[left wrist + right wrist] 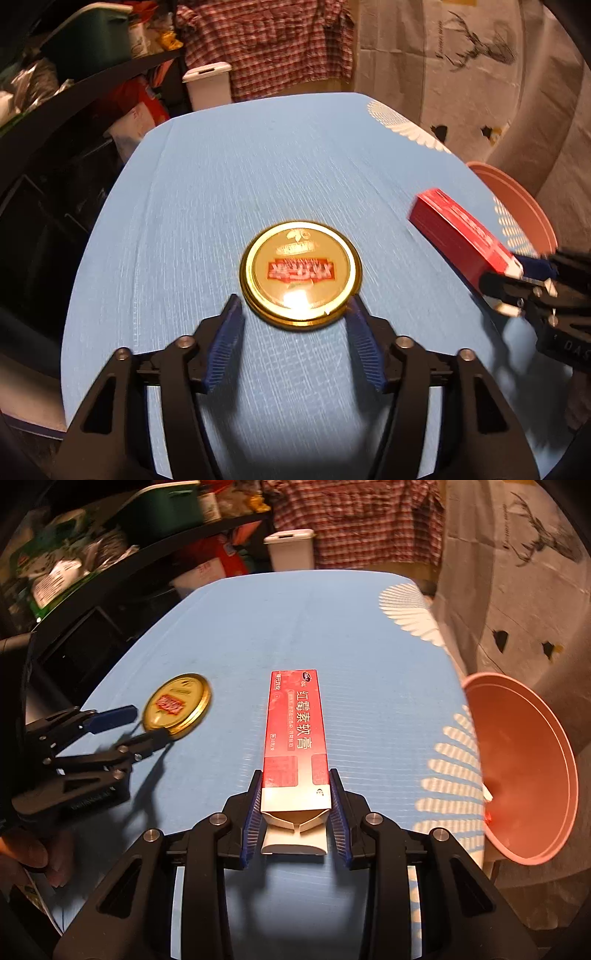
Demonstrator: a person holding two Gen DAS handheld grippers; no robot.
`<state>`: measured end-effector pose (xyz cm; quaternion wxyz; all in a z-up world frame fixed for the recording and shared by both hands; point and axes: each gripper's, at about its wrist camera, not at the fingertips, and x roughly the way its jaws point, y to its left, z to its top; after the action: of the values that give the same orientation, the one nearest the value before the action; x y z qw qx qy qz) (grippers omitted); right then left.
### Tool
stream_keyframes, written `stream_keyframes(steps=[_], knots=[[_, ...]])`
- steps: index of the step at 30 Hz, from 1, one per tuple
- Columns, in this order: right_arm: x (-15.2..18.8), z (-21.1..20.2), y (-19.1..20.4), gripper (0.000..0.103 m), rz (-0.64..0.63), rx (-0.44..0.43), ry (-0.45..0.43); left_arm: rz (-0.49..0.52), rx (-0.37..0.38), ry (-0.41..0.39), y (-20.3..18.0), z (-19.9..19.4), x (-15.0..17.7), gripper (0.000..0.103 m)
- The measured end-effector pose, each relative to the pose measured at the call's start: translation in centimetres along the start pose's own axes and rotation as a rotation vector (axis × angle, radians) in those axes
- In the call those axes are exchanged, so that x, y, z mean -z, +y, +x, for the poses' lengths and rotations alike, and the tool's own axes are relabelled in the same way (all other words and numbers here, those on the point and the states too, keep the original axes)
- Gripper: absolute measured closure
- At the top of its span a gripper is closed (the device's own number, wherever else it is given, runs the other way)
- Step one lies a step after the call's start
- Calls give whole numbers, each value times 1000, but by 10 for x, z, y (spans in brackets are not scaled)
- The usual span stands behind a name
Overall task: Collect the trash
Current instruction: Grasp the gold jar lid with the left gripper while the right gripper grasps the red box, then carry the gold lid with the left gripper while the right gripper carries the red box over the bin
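Blue counter [332, 627]: my right claw [295, 805] clamps the ointment box [295, 731] for the pink bin [524, 775]; my left claw [295, 325], spread apart, straddles the jar lid [300, 271].

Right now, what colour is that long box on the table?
The box is red with a white end, clearest in the right wrist view.

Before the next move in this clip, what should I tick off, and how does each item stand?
1. Right tongs closed on red box: ok, pads press both sides.
2. Left tongs straddling gold lid: ok, open, tips flank its near edge.
3. Lid gripped: not ok, not yet.
4. Pink bin within view beside table: ok.
5. Box lifted off table: cannot tell.
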<state>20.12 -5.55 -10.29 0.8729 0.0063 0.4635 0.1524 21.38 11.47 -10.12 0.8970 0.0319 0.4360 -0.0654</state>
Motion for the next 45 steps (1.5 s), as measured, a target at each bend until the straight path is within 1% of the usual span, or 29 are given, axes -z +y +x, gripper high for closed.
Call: stream_keyframes(steps=[3,5,8,11,15,20,22,24,30,36,45], knots=[[2,-1,-3,68,7,-7,3,-43,-2,14,1,6,-5,35],[2,-2,-4,69,9,-11,3,-65,-6,29,2,11,-6,29],[2,-2,-5,69,11,-15,5,-102,7,35,4,15,-9,27],[2,-1,-6,68,15,-19,9,-131,10,42,4,21,-12,24],[3,0,-8,68,21,-22,12,-102,-29,51,-9,28,-15,18],[2,0,-9,69,24,-22,14,-117,-66,54,-9,34,-22,18],[2,1,-11,69,27,-20,14,-116,-82,54,-11,35,-24,20],[3,1,-13,69,30,-19,12,-115,-85,46,-11,33,-24,25],[2,-2,-12,69,22,-20,-6,-121,-97,34,-9,28,-23,25],[0,-20,-13,69,13,-14,-52,-134,-91,-17,-9,6,-28,25],[-3,-64,-15,69,1,12,-137,-149,-64,-91,-14,-34,-36,25]])
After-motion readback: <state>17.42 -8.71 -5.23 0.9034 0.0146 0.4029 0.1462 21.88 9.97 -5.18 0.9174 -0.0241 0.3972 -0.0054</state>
